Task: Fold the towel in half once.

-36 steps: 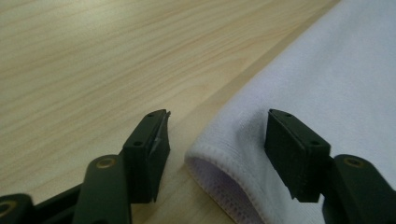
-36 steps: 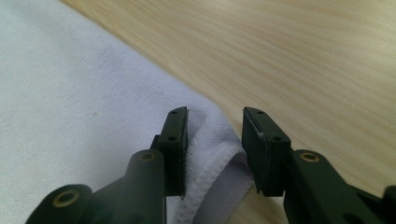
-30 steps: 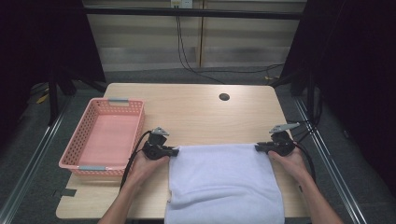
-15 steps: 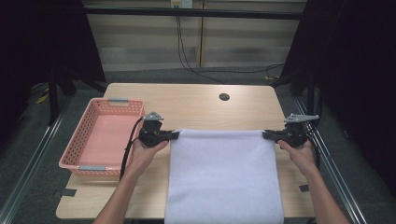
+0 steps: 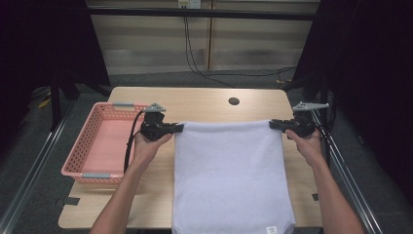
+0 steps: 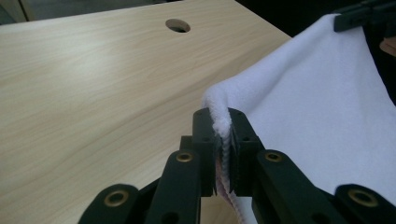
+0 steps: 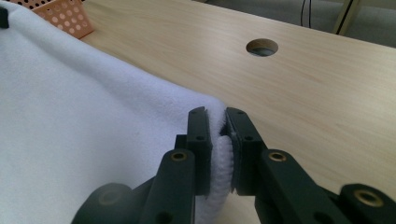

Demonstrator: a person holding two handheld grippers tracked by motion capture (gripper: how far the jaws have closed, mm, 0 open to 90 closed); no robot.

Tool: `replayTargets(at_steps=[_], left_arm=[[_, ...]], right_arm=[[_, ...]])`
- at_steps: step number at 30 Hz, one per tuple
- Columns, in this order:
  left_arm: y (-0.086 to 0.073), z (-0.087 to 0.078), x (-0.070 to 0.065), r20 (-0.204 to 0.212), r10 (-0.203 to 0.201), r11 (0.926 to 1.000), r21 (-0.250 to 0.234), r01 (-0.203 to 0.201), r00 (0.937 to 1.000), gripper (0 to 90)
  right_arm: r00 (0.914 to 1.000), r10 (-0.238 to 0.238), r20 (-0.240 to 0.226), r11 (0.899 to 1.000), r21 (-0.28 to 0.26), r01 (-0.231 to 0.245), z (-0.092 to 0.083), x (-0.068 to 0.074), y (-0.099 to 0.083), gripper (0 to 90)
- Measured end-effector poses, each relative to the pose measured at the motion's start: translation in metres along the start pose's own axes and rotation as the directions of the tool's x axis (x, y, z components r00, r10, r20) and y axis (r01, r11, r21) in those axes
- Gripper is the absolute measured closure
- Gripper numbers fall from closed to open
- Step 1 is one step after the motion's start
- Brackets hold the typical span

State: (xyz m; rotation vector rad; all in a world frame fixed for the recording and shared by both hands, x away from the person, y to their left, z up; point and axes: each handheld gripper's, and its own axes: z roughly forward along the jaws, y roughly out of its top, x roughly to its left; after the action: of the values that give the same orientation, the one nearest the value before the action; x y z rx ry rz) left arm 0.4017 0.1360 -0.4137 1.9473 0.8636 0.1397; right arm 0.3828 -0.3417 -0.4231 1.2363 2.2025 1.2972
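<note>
A white towel [image 5: 229, 170] is stretched between my two grippers over the wooden table [image 5: 204, 105], and its lower end hangs past the near edge. My left gripper [image 5: 178, 128] is shut on the far left corner. In the left gripper view the jaws pinch the folded towel [image 6: 317, 93] edge at my left gripper [image 6: 223, 128]. My right gripper [image 5: 272, 124] is shut on the far right corner. The right gripper view shows my right gripper [image 7: 217, 128] clamped on the towel [image 7: 70, 116] hem. The top edge between them is taut and straight.
A pink perforated basket [image 5: 78, 146] stands on the table's left side, beside my left hand; its corner [image 7: 60, 16] is in the right gripper view. A round cable hole [image 5: 234, 101] sits at the table's far middle. Dark frame posts flank the table.
Both hands have risen and moved toward the far side of the table. The towel, rumpled on the table before, now hangs flat and taut between the grippers.
</note>
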Motion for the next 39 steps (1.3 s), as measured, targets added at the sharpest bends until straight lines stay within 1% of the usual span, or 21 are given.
replayTargets(at_steps=[4,5,8,13,15,16,17,18,21,22,23,25,26,29,30,31,32,33,35,38,39], left_arm=[[0.009,-0.001,0.013,-0.021,-0.016,0.9999,-0.005,0.015,0.9997,83.9],[0.009,-0.001,0.013,-0.021,-0.016,0.9999,-0.005,0.015,0.9997,83.9],[0.017,0.004,0.026,-0.017,-0.044,0.9982,-0.043,0.043,0.9989,83.8],[0.026,0.013,0.032,-0.029,-0.051,0.9966,-0.066,0.049,0.9982,83.7],[0.03,0.013,0.033,-0.027,-0.04,0.997,-0.067,0.038,0.9988,83.7],[0.032,0.012,0.032,-0.036,-0.04,0.9964,-0.076,0.037,0.9986,83.7],[0.031,0.011,0.03,-0.026,-0.038,0.9957,-0.085,0.035,0.999,83.8],[0.03,0.009,0.028,-0.025,-0.034,0.996,-0.084,0.032,0.9991,83.7],[0.022,0.002,0.016,-0.016,-0.011,0.9963,-0.086,0.009,0.9998,83.8],[0.017,-0.005,0.007,0.005,-0.008,0.9946,-0.104,0.008,1.0,83.7],[0.017,-0.005,0.007,0.005,-0.008,0.9946,-0.104,0.008,1.0,83.7],[0.011,-0.011,-0.002,0.012,0.017,0.9956,-0.093,-0.016,0.9998,83.7],[0.005,-0.017,-0.012,0.017,0.037,0.9951,-0.092,-0.035,0.9992,83.7],[-0.003,-0.024,-0.02,0.04,0.04,0.9937,-0.107,-0.036,0.9984,83.6],[-0.009,-0.029,-0.028,0.039,0.063,0.9938,-0.094,-0.059,0.9972,83.4],[-0.009,-0.029,-0.028,0.039,0.063,0.9938,-0.094,-0.059,0.9972,83.2],[-0.016,-0.034,-0.036,0.066,0.067,0.9936,-0.095,-0.061,0.9956,83.3],[-0.016,-0.034,-0.036,0.066,0.067,0.9936,-0.095,-0.061,0.9956,83.3],[-0.025,-0.039,-0.044,0.065,0.092,0.9924,-0.087,-0.086,0.9937,82.9],[-0.043,-0.045,-0.05,0.084,0.076,0.9943,-0.081,-0.069,0.9936,81.3],[-0.05,-0.046,-0.052,0.108,0.069,0.9952,-0.076,-0.061,0.9917,81.2]], right_arm=[[0.9999,0.013,0.002,1.0,-0.012,-0.013,0.003,-0.006,0.012,81.8],[0.9999,0.013,0.002,1.0,-0.012,-0.013,0.003,-0.006,0.012,81.8],[0.9998,0.019,0.012,1.0,-0.024,-0.019,0.006,-0.013,0.024,81.9],[0.9989,0.019,0.042,1.0,-0.022,-0.018,0.009,-0.018,0.038,82.0],[0.9982,0.008,0.06,1.0,-0.03,-0.007,0.008,-0.019,0.042,82.3],[0.9975,0.006,0.07,0.999,-0.045,-0.003,0.007,-0.018,0.044,82.6],[0.9984,0.01,0.056,0.997,-0.076,-0.006,0.003,-0.016,0.045,82.6],[0.9993,0.008,0.036,0.997,-0.081,-0.005,0.0,-0.014,0.045,82.6],[0.9995,-0.01,0.031,0.998,-0.055,0.011,-0.008,-0.01,0.038,82.6],[0.9999,-0.002,0.013,0.997,-0.078,0.003,-0.017,-0.007,0.03,82.6],[0.9999,-0.002,0.013,0.997,-0.078,0.003,-0.017,-0.007,0.03,82.6],[1.0,0.003,-0.002,0.995,-0.103,-0.003,-0.027,-0.003,0.02,82.7],[0.9999,-0.008,-0.007,0.995,-0.096,0.007,-0.036,0.004,0.011,82.7],[0.9996,-0.02,-0.021,0.996,-0.085,0.018,-0.044,0.012,0.001,82.7],[0.9988,-0.024,-0.042,0.997,-0.079,0.021,-0.052,0.019,-0.009,82.6],[0.9988,-0.024,-0.042,0.997,-0.079,0.021,-0.052,0.019,-0.009,82.6],[0.9979,-0.025,-0.06,0.997,-0.07,0.021,-0.058,0.025,-0.021,82.5],[0.9977,-0.032,-0.06,0.997,-0.065,0.028,-0.061,0.029,-0.026,82.4],[0.9972,-0.031,-0.067,0.997,-0.067,0.027,-0.064,0.033,-0.031,82.2],[0.9948,-0.035,-0.096,0.997,-0.07,0.028,-0.073,0.044,-0.047,81.9],[0.9937,-0.03,-0.108,0.998,-0.065,0.023,-0.075,0.047,-0.052,81.7]])
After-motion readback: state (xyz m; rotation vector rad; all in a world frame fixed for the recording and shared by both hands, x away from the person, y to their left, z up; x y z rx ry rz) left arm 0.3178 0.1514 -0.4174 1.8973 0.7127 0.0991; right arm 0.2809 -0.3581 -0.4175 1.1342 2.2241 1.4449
